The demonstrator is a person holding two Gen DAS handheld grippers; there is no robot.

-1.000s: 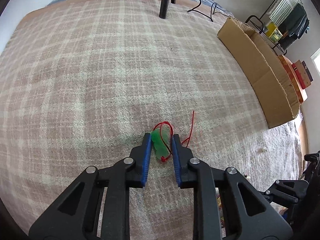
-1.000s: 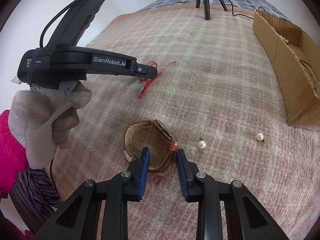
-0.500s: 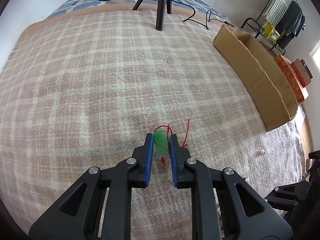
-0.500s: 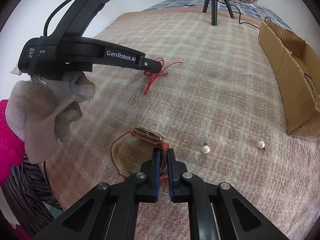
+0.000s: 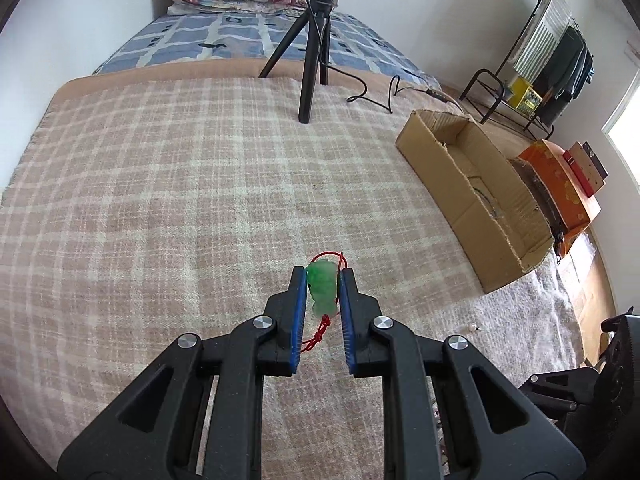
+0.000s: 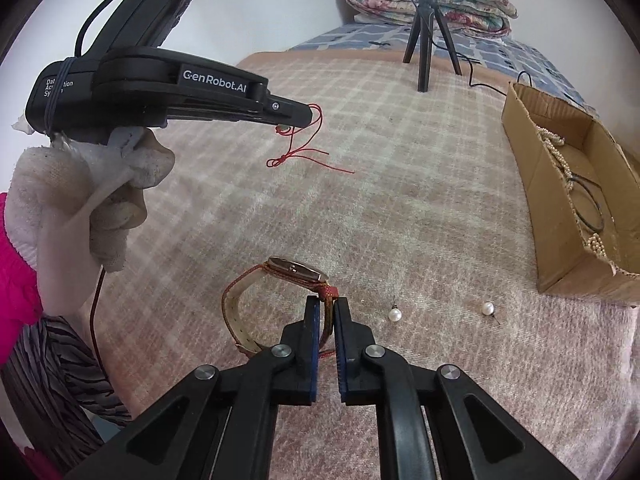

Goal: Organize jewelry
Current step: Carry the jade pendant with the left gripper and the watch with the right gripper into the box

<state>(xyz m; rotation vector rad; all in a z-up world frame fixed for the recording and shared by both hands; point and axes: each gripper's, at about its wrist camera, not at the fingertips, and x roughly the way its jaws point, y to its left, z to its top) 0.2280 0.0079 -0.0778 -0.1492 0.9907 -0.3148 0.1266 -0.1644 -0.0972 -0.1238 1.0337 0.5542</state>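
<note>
Readable text is on the left gripper (image 6: 310,114) only, seen from the right wrist view. White lettering "GenRobot.AI" runs along the side of its upper black arm. Further back on the same housing there's a smaller white three-line label: first line starts "Dat", second reads roughly "Ac...tion", third starts "Sy"; a cord wrapped around the body covers the rest, so can't read it in full. Left wrist view: nothing legible. The orange box (image 5: 560,184) and the yellow package (image 5: 526,94) at the far right carry print, but it's too small and blurred to read.
</note>
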